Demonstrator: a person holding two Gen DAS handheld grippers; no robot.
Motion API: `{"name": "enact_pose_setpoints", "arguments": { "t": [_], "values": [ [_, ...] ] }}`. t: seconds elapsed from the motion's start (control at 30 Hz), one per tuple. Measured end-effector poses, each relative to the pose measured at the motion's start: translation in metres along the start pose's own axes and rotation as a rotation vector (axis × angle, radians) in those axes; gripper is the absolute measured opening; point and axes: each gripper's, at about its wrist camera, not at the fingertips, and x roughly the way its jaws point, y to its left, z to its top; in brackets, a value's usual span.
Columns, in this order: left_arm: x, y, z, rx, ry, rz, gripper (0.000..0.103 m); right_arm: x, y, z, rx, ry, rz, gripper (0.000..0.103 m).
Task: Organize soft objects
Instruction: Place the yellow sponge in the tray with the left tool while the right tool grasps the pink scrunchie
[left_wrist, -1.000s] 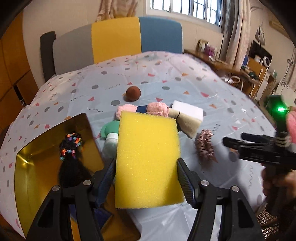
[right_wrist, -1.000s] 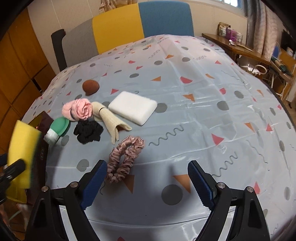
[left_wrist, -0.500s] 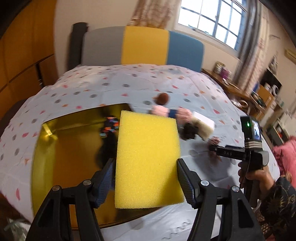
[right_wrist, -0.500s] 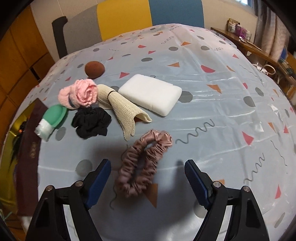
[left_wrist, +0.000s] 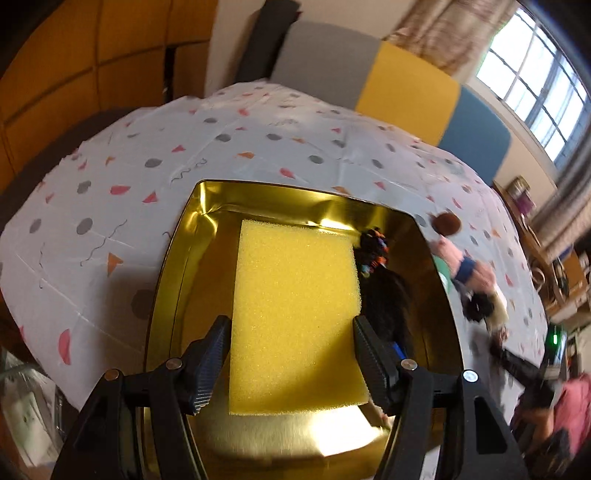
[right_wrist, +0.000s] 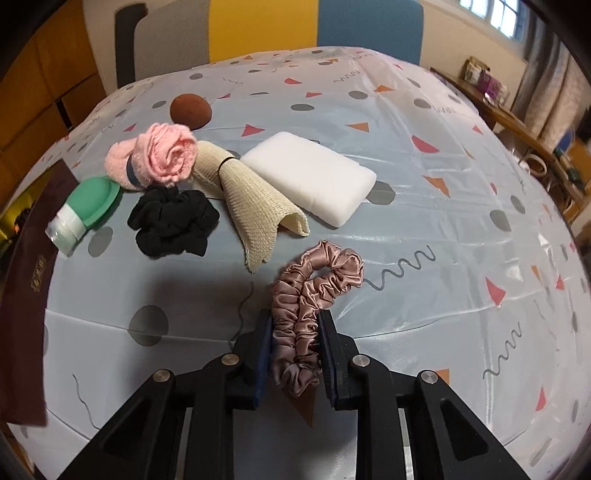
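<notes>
Patterned tablecloth (right_wrist: 424, 229) covers the table; striped chair at far side. Left wrist view: left gripper (left_wrist: 291, 345) clamped on yellow sponge (left_wrist: 295, 314), held above gold tin (left_wrist: 177, 266); a dark multicoloured hair tie (left_wrist: 373, 251) lies in the tin. Right wrist view, left to right: green bottle (right_wrist: 86, 206), pink rolled cloth (right_wrist: 159, 157), black scrunchie (right_wrist: 173, 221), beige cloth (right_wrist: 255, 206), white sponge (right_wrist: 314, 177); brown ball (right_wrist: 190, 110) behind. Right gripper (right_wrist: 295, 343) jaws have just been closing, pads now pressing mauve satin scrunchie (right_wrist: 310, 295), which rests on the cloth.
</notes>
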Motion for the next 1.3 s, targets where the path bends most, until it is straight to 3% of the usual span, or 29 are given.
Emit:
{"name": "enact_pose_setpoints", "arguments": {
  "t": [0.17,0.67,0.77,0.9,1.17,1.3],
  "values": [
    [0.030,-0.003,0.019,0.004,0.029,0.030,0.067,-0.002,0.004,-0.006,-0.024,-0.039,-0.016,0.024],
    [0.089,-0.024,0.042,0.048,0.115,0.071,0.074,-0.003,0.002,-0.007,-0.034,-0.042,-0.004,0.024],
    [0.082,-0.021,0.039,0.049,0.092,0.083,0.082,-0.003,0.003,-0.008,-0.039,-0.042,-0.007,0.024],
    [0.075,-0.019,0.038,0.065,0.083,0.086,0.084,-0.003,0.005,-0.008,-0.044,-0.043,-0.015,0.024],
    [0.007,-0.026,0.015,0.111,-0.085,0.128,0.084,-0.003,0.007,-0.009,-0.060,-0.048,-0.035,0.024],
    [-0.022,-0.029,-0.005,0.129,-0.131,0.108,0.084,-0.003,0.009,-0.010,-0.066,-0.054,-0.042,0.024]
  ]
}}
